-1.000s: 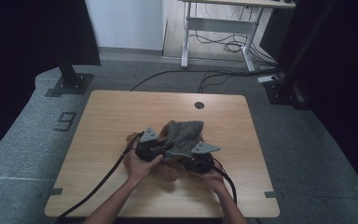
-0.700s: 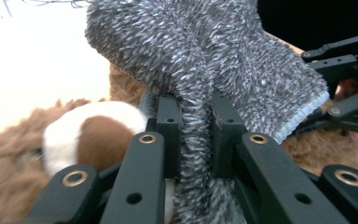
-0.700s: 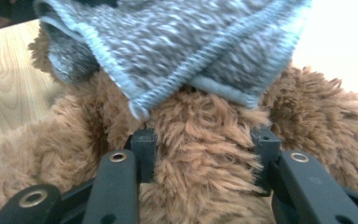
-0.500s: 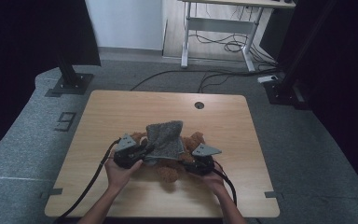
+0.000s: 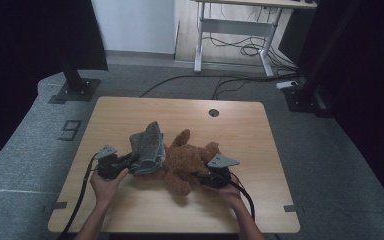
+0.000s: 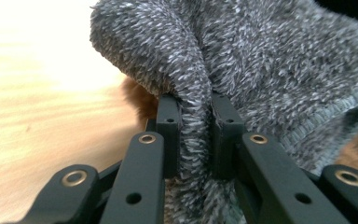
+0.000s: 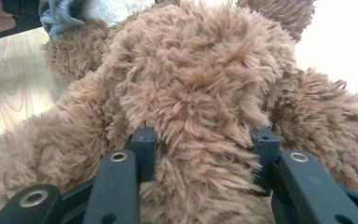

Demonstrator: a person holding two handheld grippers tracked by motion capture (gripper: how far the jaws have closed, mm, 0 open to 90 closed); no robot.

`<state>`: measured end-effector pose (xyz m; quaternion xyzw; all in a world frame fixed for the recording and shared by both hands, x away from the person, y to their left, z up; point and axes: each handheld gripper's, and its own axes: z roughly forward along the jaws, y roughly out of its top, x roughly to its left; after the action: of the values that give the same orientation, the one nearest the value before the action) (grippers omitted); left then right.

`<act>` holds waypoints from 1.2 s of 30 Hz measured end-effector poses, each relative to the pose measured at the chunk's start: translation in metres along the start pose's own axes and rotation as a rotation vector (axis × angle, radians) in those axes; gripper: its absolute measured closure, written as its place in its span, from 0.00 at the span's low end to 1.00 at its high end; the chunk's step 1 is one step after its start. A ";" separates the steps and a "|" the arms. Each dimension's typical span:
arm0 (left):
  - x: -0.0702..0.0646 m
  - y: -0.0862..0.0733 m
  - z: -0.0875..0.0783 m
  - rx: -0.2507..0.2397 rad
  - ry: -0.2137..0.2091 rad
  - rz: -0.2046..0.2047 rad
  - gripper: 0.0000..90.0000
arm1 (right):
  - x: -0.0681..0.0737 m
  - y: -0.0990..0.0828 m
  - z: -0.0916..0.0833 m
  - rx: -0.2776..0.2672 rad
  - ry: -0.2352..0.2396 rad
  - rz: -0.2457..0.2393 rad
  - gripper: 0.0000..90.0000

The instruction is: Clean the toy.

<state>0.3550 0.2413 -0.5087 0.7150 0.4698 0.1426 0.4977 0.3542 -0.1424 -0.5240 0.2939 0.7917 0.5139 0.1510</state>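
A brown teddy bear (image 5: 187, 162) lies on the wooden table (image 5: 250, 130). A fuzzy grey knitted garment (image 5: 147, 145) hangs off the bear's left side. My left gripper (image 5: 130, 161) is shut on a fold of the grey garment (image 6: 193, 116), its pads pinching the fabric. My right gripper (image 5: 200, 177) is shut on the bear; its fingers press into the fur of the bear (image 7: 200, 116) from both sides. The left gripper (image 7: 9, 18) and the grey garment (image 7: 63, 16) show at the top left of the right gripper view.
Black cables trail from both grippers toward the table's near edge. A round hole (image 5: 213, 112) sits near the far edge of the table. Beyond the table stand a black stand base (image 5: 75, 90) and a desk frame (image 5: 232, 37) on the grey floor.
My left gripper has pulled the grey garment to the left, off the bear's body, so more brown fur shows. The right gripper has stayed put on the bear.
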 end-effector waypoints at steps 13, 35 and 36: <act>0.023 -0.023 0.011 0.125 0.051 -0.030 0.85 | 0.000 -0.002 -0.001 -0.006 0.004 0.008 0.63; -0.074 0.022 0.002 -0.062 -0.241 0.171 0.85 | -0.003 -0.002 0.001 -0.015 0.008 0.026 0.63; -0.080 0.022 0.009 -0.044 -0.234 0.191 0.85 | -0.003 -0.002 0.001 -0.015 0.007 0.026 0.63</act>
<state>0.3313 0.1701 -0.4733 0.7569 0.3352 0.1152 0.5490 0.3566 -0.1445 -0.5263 0.3010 0.7845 0.5228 0.1438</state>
